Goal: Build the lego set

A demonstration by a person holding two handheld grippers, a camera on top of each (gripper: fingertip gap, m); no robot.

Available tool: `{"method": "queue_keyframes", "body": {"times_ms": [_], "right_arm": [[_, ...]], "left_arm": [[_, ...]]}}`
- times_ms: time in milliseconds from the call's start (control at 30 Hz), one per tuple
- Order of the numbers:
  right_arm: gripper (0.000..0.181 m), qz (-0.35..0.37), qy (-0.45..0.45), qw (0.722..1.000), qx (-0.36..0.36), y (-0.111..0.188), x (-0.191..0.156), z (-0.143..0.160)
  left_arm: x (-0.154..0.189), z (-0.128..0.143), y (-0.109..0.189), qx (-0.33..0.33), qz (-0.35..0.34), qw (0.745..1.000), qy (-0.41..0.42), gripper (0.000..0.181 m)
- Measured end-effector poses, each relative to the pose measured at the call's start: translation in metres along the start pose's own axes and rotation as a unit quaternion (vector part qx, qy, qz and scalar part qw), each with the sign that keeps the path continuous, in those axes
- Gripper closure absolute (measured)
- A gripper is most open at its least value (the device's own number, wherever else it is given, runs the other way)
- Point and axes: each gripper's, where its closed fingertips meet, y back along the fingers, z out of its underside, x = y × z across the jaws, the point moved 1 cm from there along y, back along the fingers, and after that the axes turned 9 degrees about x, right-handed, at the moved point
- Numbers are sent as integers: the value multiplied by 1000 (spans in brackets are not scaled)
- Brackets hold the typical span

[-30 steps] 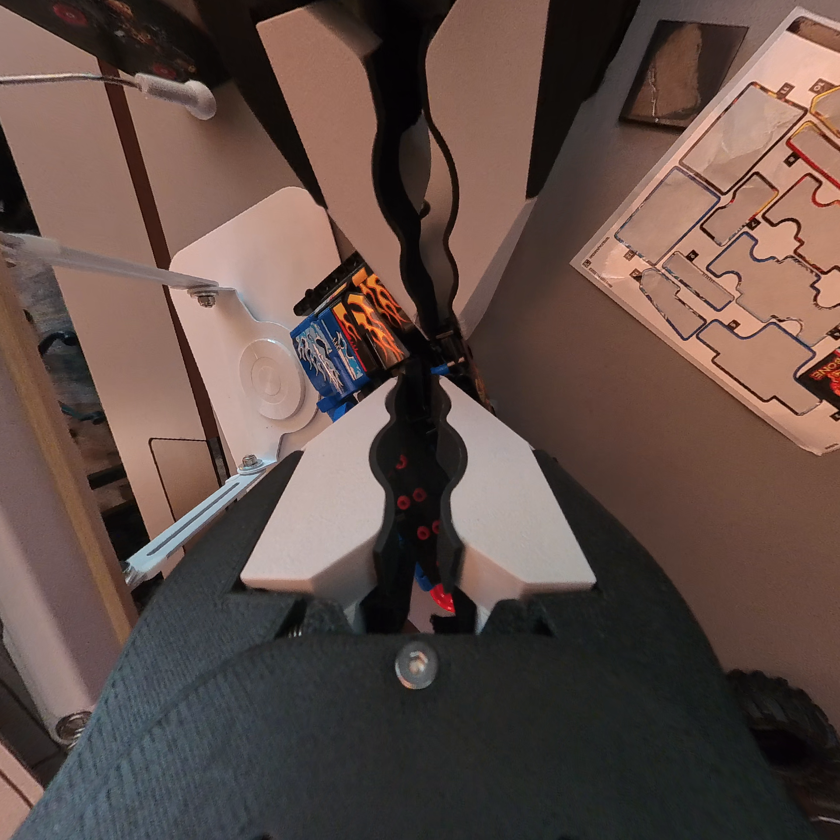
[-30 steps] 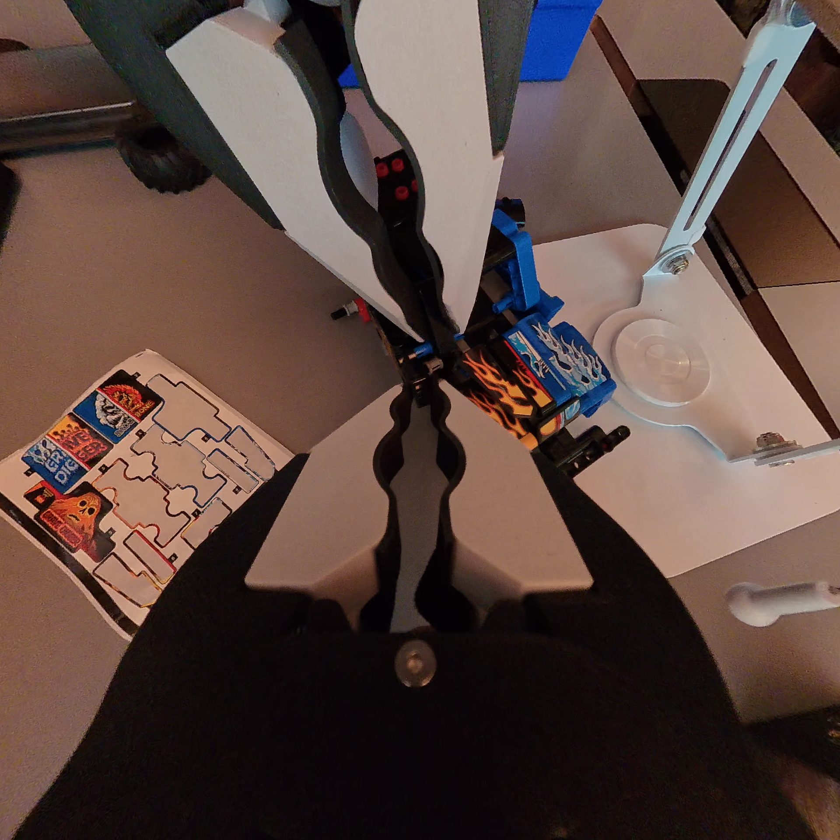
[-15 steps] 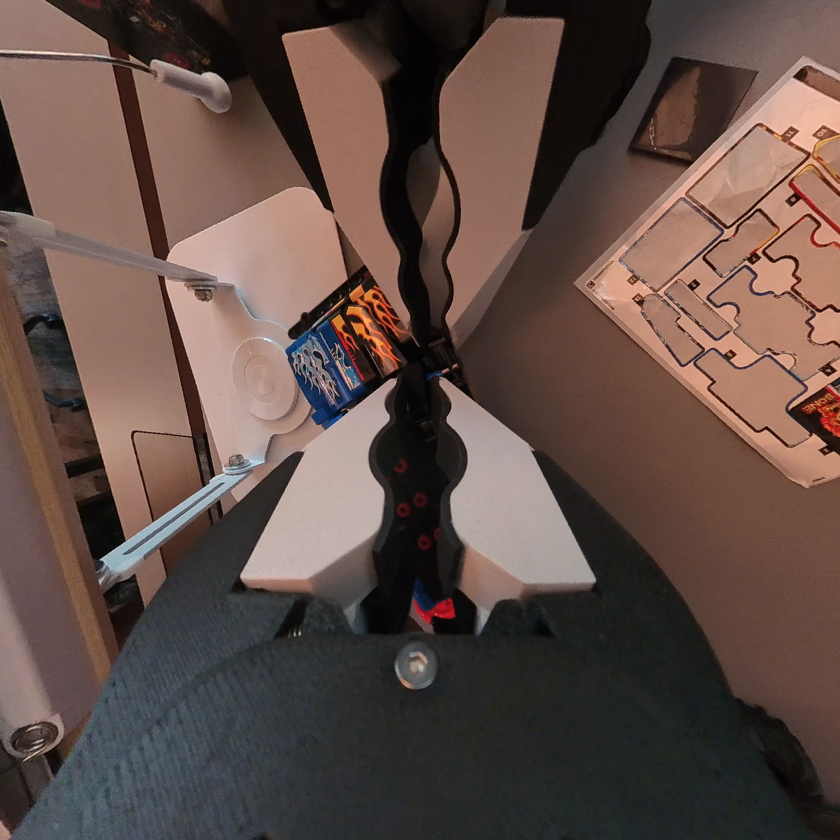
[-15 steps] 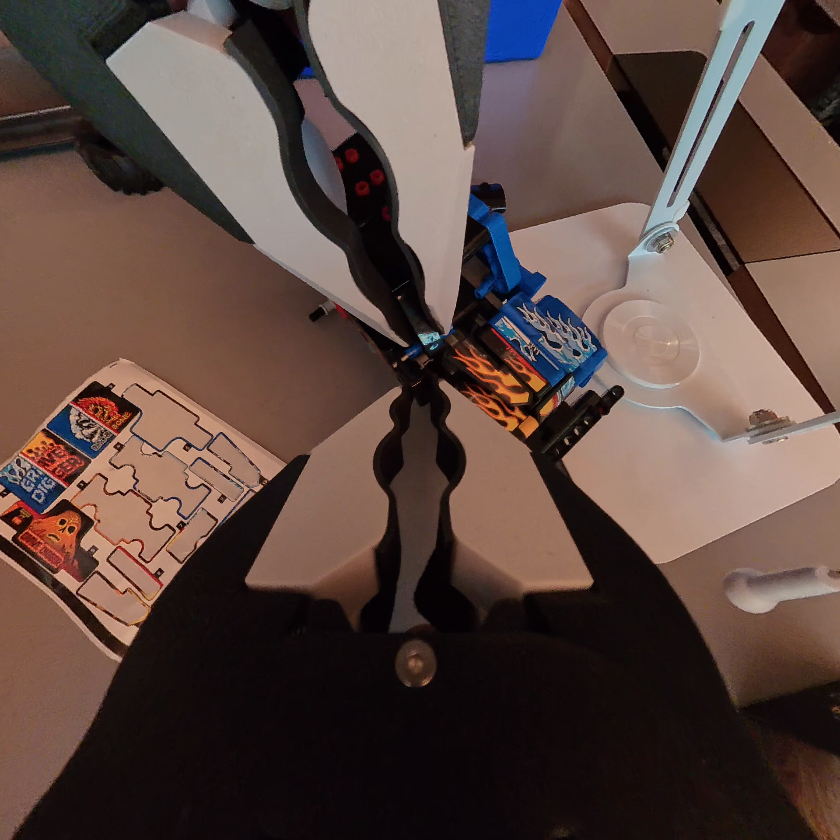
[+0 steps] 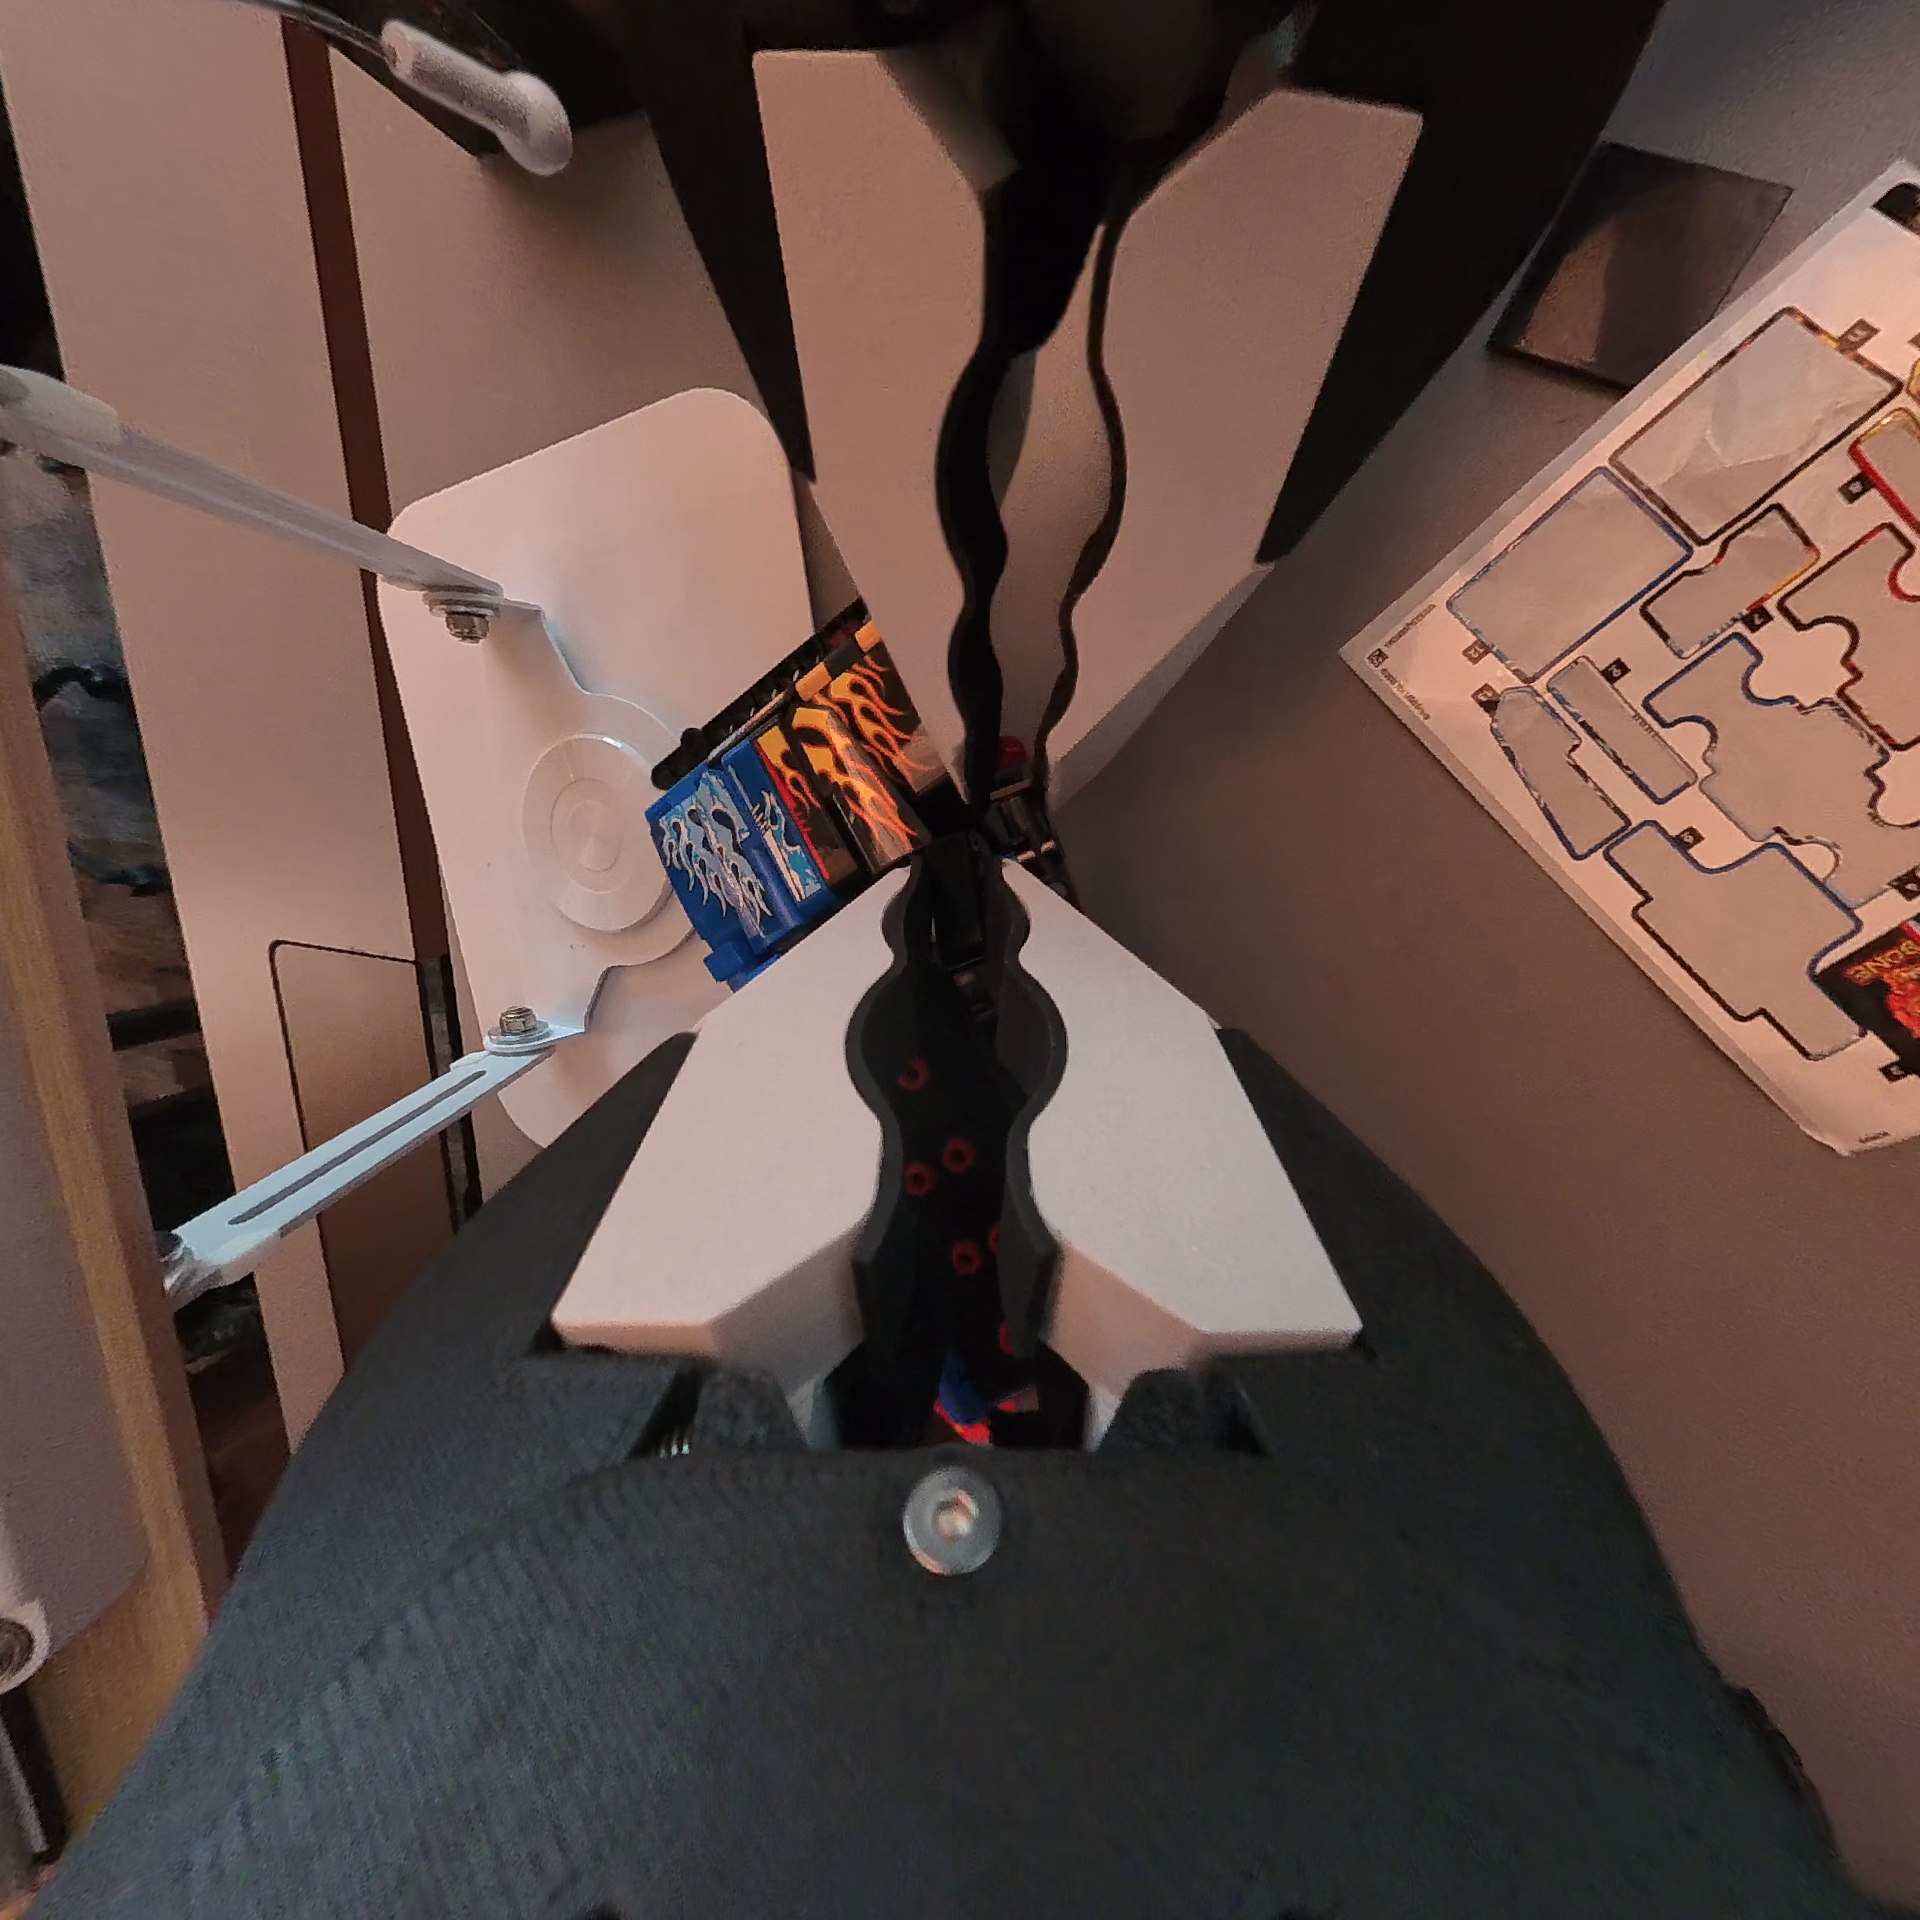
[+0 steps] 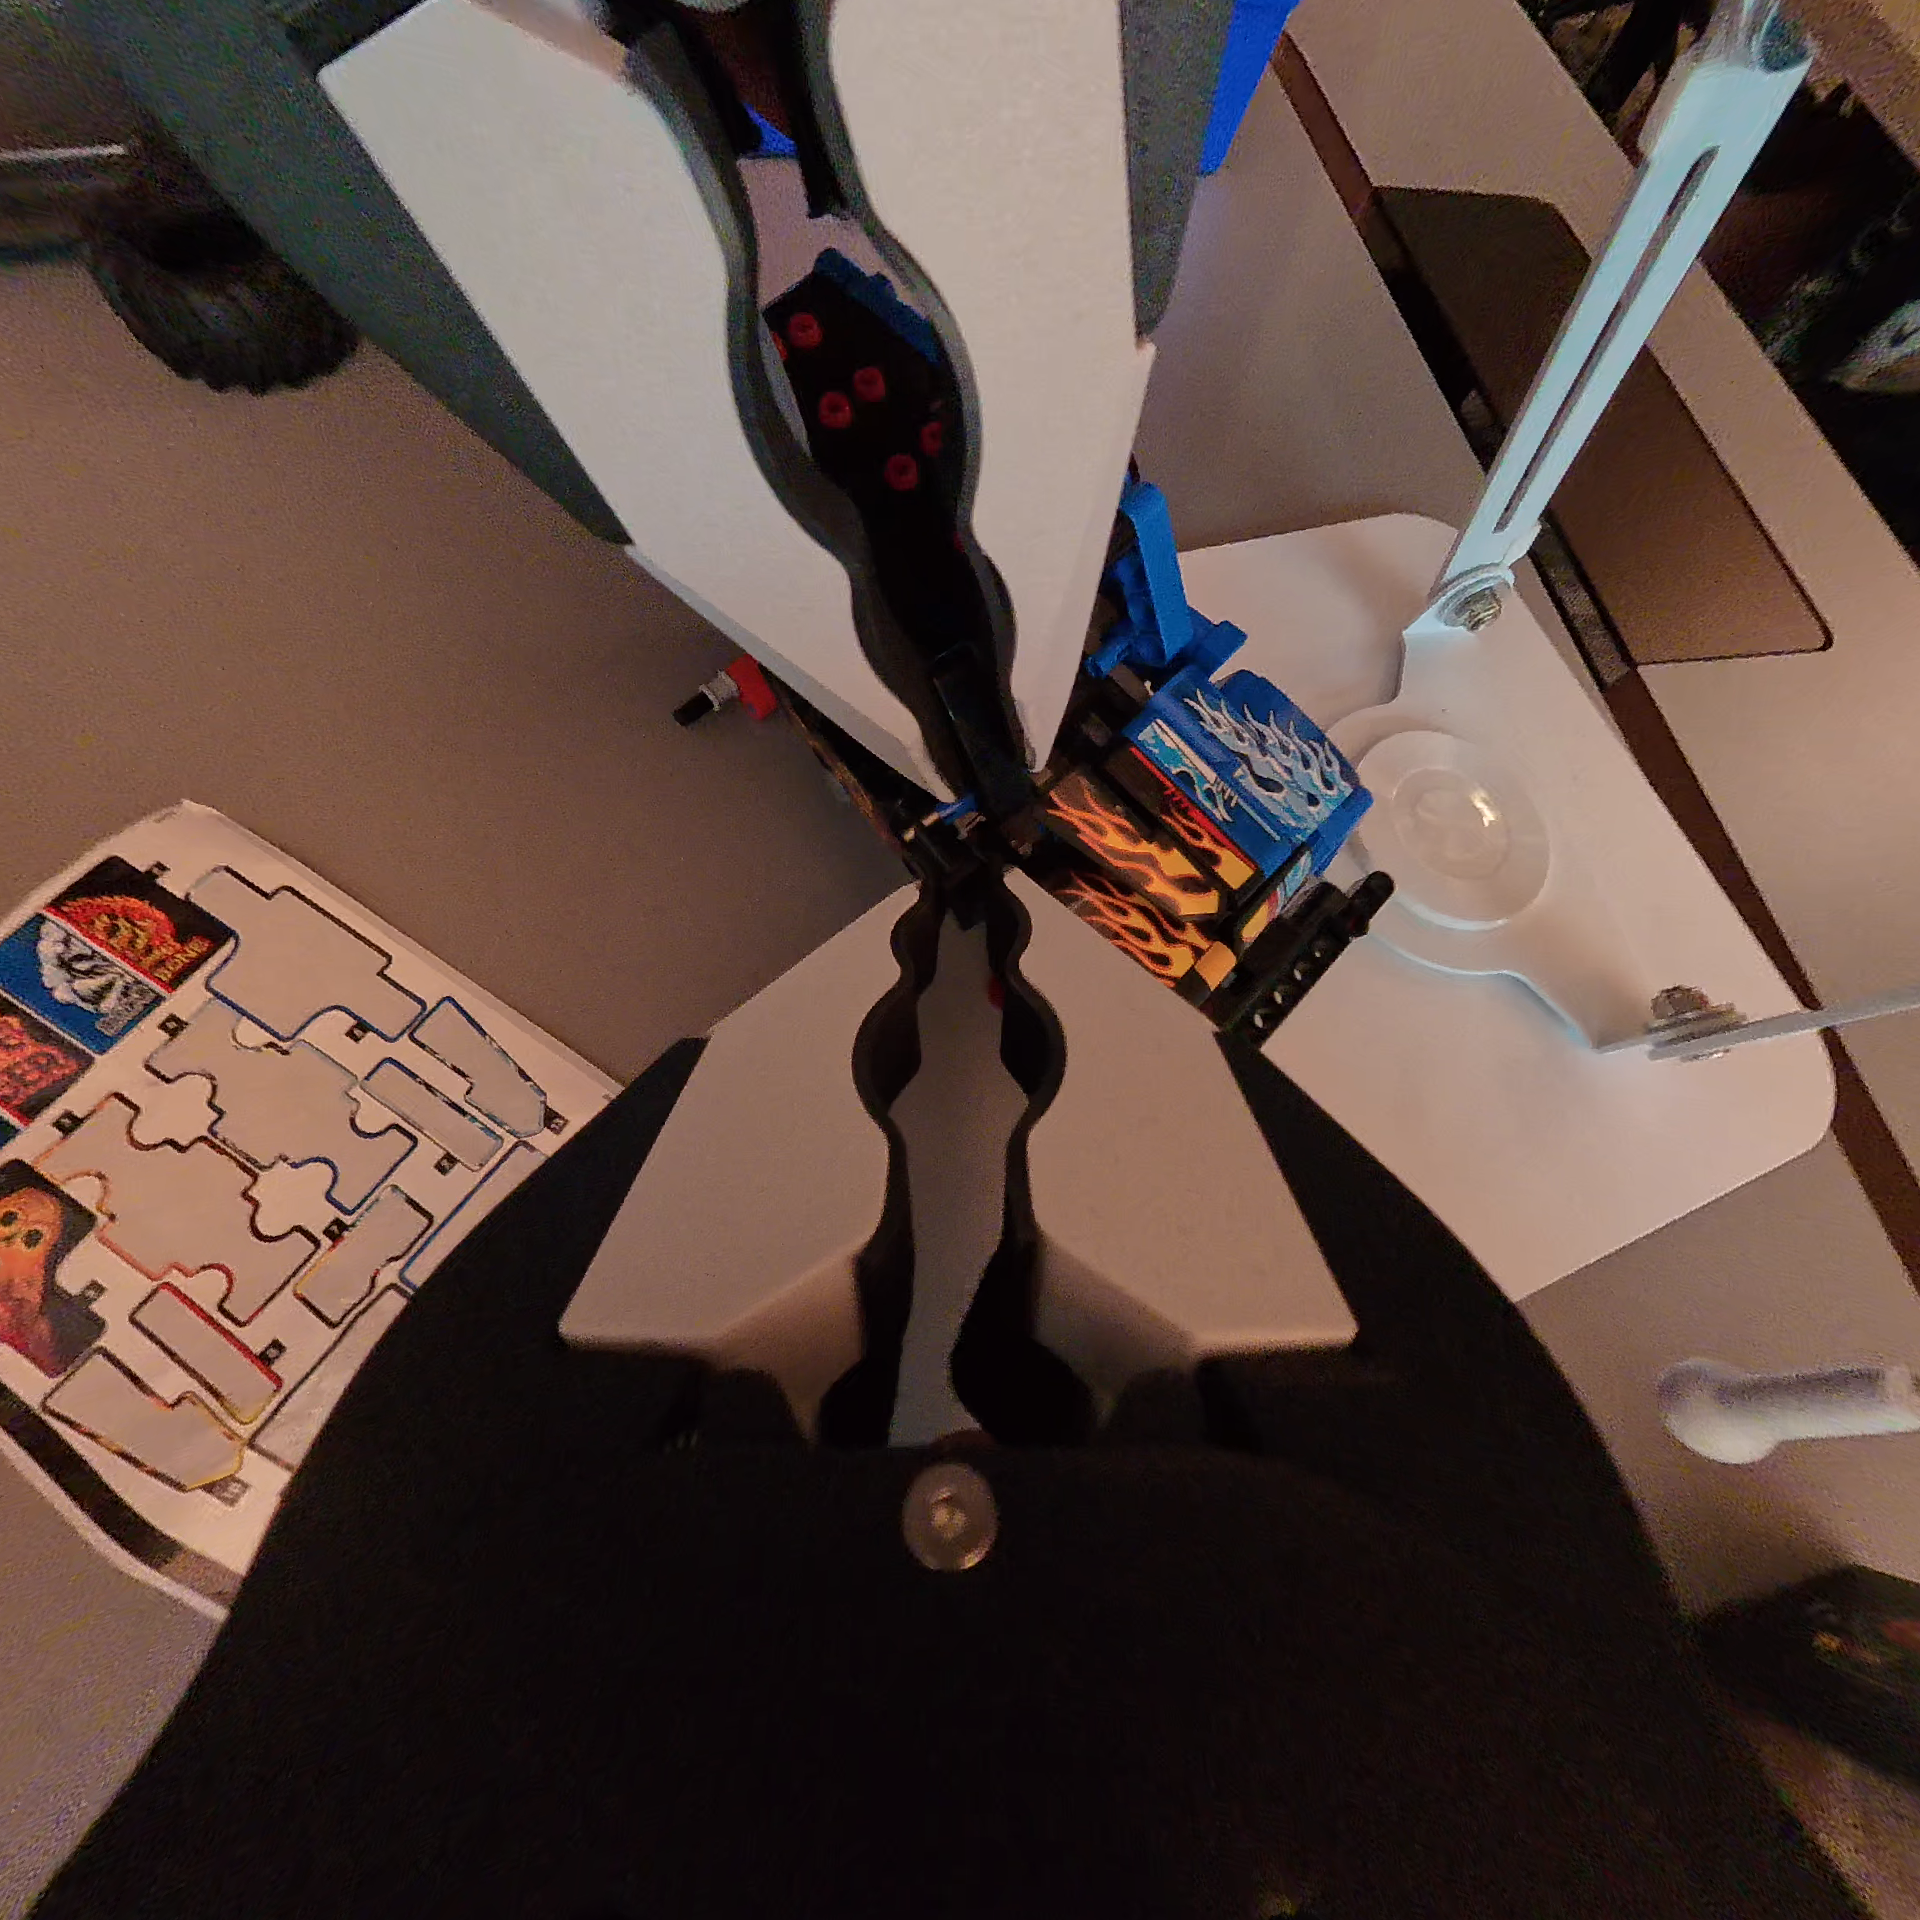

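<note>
The lego model is a black frame with red pins and blue and orange flame panels (image 5: 831, 769). It hangs above the grey table between my two grippers, which meet tip to tip. My left gripper (image 5: 966, 862) is shut on the black frame (image 5: 951, 1174), which runs back between its pads. In the right wrist view the flame panels (image 6: 1174, 862) stick out to the right, and the left gripper (image 6: 977, 769) comes in from the top. My right gripper (image 6: 966, 894) is shut on a small black and blue end of the model. The joint at the tips is hidden.
A sticker sheet (image 5: 1714, 727) lies on the table; it also shows in the right wrist view (image 6: 229, 1143). A white stand plate (image 6: 1507, 1091) with slotted metal arms sits under the model. A black tyre (image 6: 218, 312), a white handle (image 6: 1766, 1403) and a dark square (image 5: 1642, 270) lie around.
The two grippers have drawn closer and each fills more of the other's view. The model has tilted slightly. Both keep their hold.
</note>
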Motion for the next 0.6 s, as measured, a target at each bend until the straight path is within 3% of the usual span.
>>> {"method": "queue_keyframes", "body": {"times_ms": [600], "right_arm": [[173, 10, 12, 1000, -7, -3, -2, -1]], "left_arm": [[1, 0, 1, 16, 1, 1000, 26, 172]]}}
